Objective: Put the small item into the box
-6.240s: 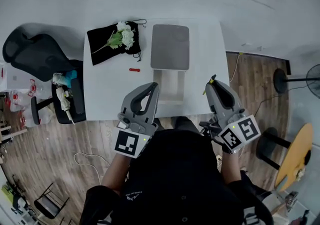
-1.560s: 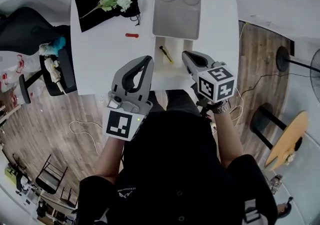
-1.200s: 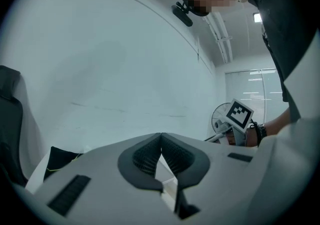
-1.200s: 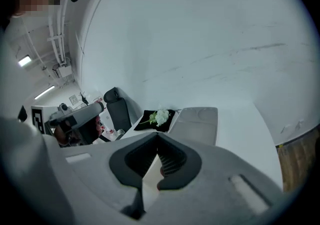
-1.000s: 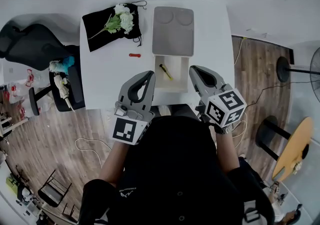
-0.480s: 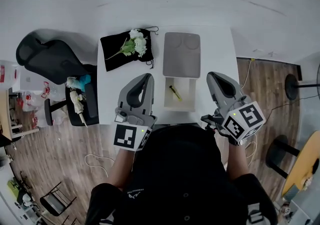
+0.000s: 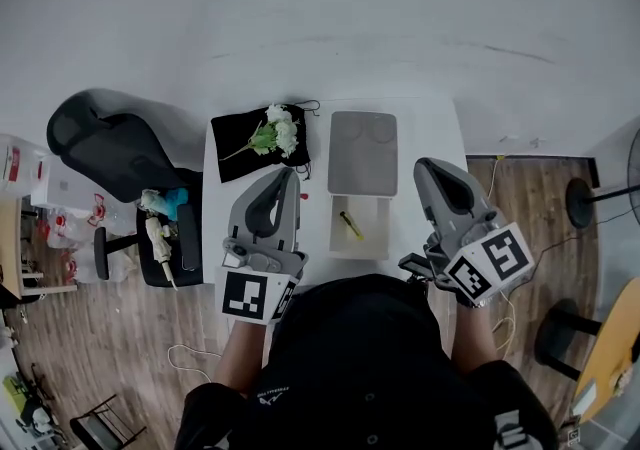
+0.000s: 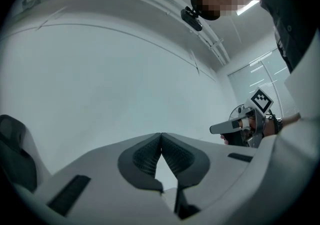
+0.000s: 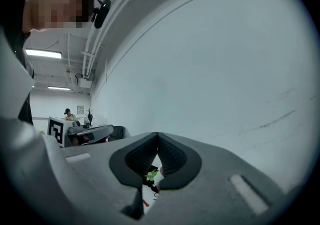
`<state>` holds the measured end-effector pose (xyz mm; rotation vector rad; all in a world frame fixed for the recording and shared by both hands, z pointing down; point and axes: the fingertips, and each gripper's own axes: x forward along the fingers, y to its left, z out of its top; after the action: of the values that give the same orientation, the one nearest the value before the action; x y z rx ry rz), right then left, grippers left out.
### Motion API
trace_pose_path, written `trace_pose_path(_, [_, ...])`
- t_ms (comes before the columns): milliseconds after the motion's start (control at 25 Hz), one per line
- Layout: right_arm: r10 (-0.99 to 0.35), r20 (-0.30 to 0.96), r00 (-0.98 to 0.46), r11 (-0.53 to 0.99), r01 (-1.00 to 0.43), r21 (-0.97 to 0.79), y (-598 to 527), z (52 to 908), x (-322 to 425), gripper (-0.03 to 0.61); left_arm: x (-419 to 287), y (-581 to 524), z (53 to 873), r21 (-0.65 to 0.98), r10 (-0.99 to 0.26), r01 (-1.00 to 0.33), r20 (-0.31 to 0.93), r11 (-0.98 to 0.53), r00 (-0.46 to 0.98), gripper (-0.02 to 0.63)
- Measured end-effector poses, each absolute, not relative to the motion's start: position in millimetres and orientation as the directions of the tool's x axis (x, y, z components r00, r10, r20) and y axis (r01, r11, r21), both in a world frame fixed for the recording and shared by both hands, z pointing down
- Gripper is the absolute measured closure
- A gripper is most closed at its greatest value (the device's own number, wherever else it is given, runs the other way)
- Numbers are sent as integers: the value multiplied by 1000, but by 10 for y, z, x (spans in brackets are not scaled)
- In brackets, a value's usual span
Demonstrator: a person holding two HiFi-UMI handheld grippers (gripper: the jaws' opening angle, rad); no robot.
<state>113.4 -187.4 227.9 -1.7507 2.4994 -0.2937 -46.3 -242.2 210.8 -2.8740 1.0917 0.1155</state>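
i find the yellow small item point(image 7: 350, 226) lying inside the open box point(image 7: 372, 240), so placement looks done. left gripper point(image 7: 288, 176) and right gripper point(image 7: 424, 167) are closed on nothing, back from the box. a red piece point(image 7: 303, 196) lies outside on the worktop point(image 7: 430, 138).

Bright, even indoor light with soft shadows; the white table point(image 7: 430, 138) looks washed out. Strong fisheye bending in every view, with black rounded corners in both gripper views. A ceiling strip light point(image 9: 42, 54) glares
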Motion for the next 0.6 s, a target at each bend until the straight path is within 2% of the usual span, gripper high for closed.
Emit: trace_pose_path(600, [-921,32,-388,379,-913,-151,-1831,2231,993,574,-622,-2327,2228,-3,-688,-690,-82,-723,721,609])
